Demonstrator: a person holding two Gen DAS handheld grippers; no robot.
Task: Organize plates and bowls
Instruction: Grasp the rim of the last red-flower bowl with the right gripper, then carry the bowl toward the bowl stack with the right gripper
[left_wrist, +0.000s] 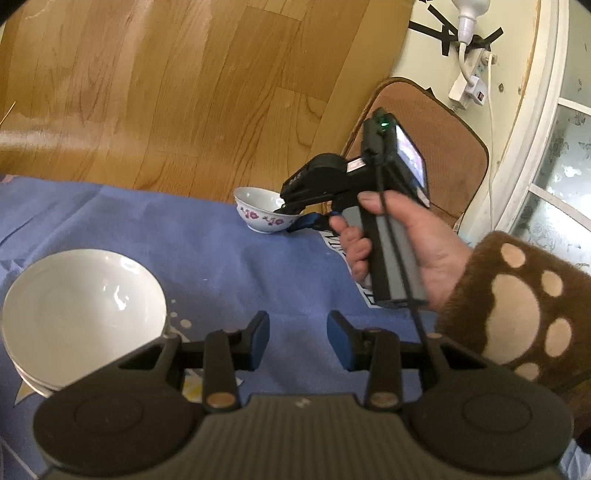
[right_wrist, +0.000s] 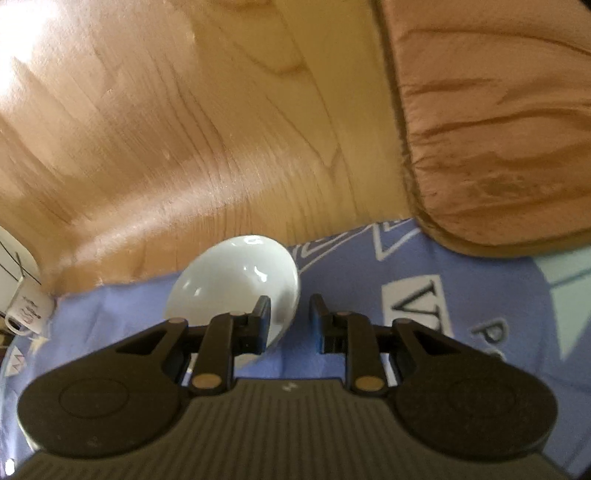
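A small white bowl with purple flowers (left_wrist: 260, 210) stands near the far edge of the blue tablecloth (left_wrist: 207, 258). In the right wrist view the same bowl (right_wrist: 236, 284) lies between my right gripper's (right_wrist: 289, 317) jaws: the left finger is inside it, the right finger outside its rim, with a gap left. In the left wrist view the right gripper (left_wrist: 295, 214) reaches the bowl's rim. A stack of large white plates (left_wrist: 83, 314) sits at the left. My left gripper (left_wrist: 298, 338) is open and empty above the cloth, right of the plates.
A brown cushioned chair (left_wrist: 417, 147) stands beyond the table's far right edge, over a wooden floor (left_wrist: 166, 92). A white mug (right_wrist: 27, 314) sits at the table's left edge in the right wrist view. A power strip (left_wrist: 471, 81) hangs on the wall.
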